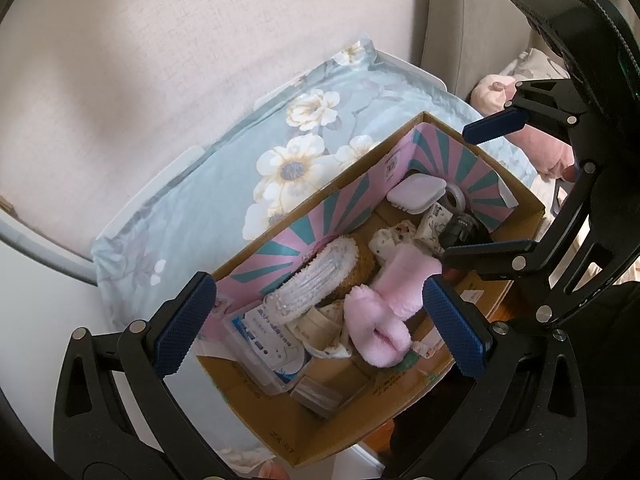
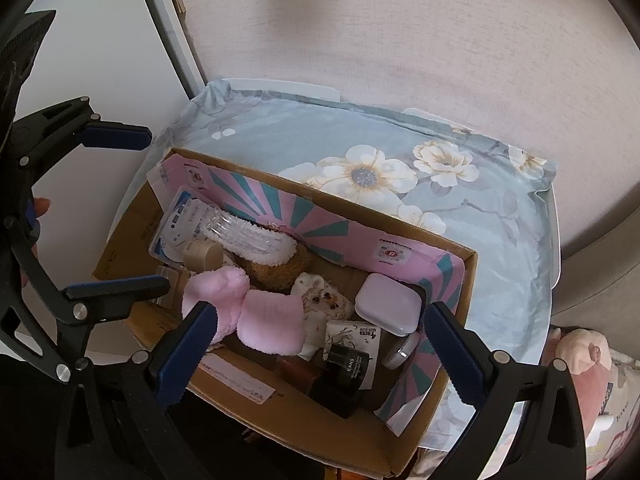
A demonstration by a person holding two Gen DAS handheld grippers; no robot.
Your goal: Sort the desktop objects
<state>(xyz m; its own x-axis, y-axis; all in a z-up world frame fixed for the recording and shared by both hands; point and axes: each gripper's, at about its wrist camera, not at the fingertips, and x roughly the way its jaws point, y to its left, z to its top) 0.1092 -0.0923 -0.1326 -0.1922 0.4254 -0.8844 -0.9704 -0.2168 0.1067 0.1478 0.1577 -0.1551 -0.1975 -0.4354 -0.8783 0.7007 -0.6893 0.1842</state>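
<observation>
Cardboard box [image 1: 404,408] sits on the flowery cloth [image 1: 192,216], packed with small things. Pink fluffy slippers [image 1: 384,304] lie in the middle of the box, a white case [image 2: 387,307] near its far corner. Left gripper [image 1: 320,330] and right gripper [image 2: 320,350] hang above the box, fingers wide apart, holding nothing. Things lie piled together, so a grab could catch two at once.

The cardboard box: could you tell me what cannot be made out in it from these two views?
- Cardboard box floor: both views, buried under the pink plush and other items.
- Black jar label: right wrist view, print mostly too small.
- Box's near corner: left wrist view, behind the right gripper.
</observation>
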